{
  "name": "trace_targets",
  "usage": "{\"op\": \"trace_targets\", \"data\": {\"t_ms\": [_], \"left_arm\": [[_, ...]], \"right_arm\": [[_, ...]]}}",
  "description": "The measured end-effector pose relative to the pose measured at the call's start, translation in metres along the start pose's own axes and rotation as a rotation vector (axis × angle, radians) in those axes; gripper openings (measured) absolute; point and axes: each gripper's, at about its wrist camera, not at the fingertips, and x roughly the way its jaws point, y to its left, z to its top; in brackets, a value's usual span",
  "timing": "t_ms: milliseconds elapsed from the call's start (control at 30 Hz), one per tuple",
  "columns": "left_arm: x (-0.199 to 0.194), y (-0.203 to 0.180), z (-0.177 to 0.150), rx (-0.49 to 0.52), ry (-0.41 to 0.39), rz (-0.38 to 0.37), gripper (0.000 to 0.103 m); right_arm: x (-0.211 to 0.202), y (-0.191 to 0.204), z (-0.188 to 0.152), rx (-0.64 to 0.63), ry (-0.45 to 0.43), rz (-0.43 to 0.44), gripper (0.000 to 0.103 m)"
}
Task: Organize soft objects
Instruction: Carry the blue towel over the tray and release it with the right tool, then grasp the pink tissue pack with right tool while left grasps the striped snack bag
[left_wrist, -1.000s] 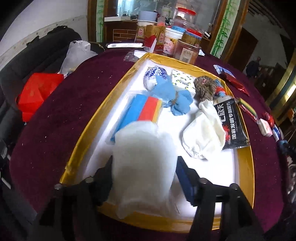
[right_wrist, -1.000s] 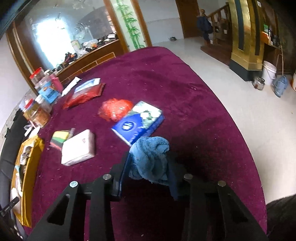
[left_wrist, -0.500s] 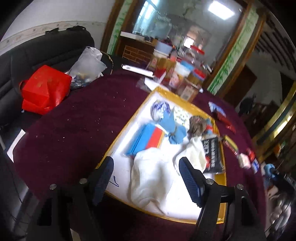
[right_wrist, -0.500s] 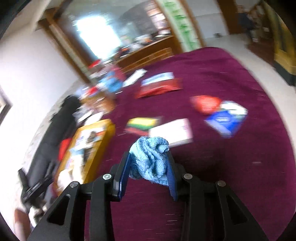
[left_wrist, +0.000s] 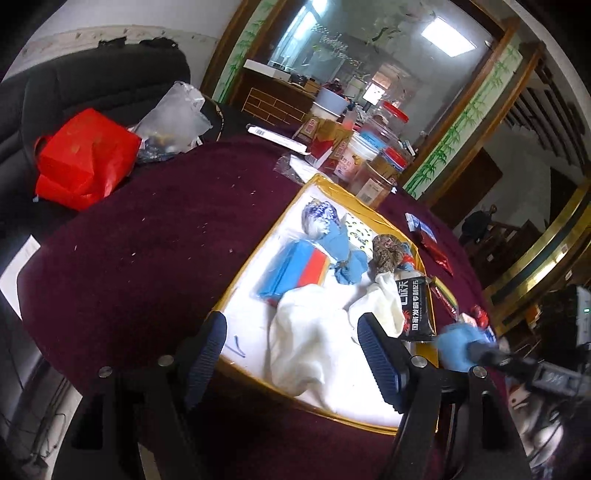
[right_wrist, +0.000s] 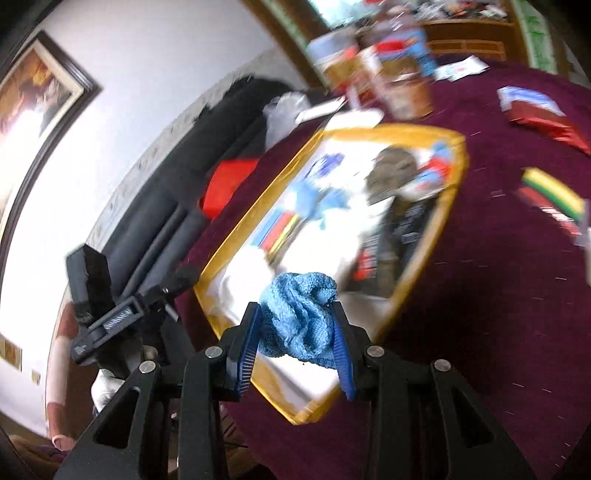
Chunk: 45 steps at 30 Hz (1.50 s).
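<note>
My left tongs have just been opening and now stand wide with nothing pressed between them, above the white cloth that lies in the yellow-rimmed tray. My right tongs are narrow and grip the blue knitted cloth over the near end of this tray, which lies on the bench with the dark red cover. Inside the tray I see also a blue rag and a black packet.
</note>
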Motion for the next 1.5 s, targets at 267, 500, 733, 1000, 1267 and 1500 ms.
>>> {"op": "trace_targets", "data": {"t_ms": [267,500,733,1000,1267,1500], "left_arm": [[-0.010,0.015,0.000,-0.016,-0.011,-0.015,0.078],[-0.008,0.017,0.000,-0.024,-0.005,-0.020,0.079],[-0.007,0.002,-0.002,0.012,-0.005,-0.057,0.081],[-0.001,-0.047,-0.007,0.116,-0.001,-0.168,0.083],[0.010,-0.115,-0.020,0.258,0.055,-0.243,0.083],[0.022,-0.158,-0.029,0.318,0.115,-0.262,0.083]], "right_arm": [[0.077,0.026,0.004,-0.070,0.143,-0.065,0.036],[0.086,0.030,-0.003,-0.105,0.130,-0.142,0.052],[0.020,0.023,-0.023,-0.118,0.013,-0.096,0.069],[-0.078,-0.079,-0.042,0.091,-0.174,-0.237,0.074],[-0.145,-0.217,-0.046,0.433,-0.330,-0.403,0.074],[-0.134,-0.259,-0.017,0.506,-0.393,-0.429,0.074]]}}
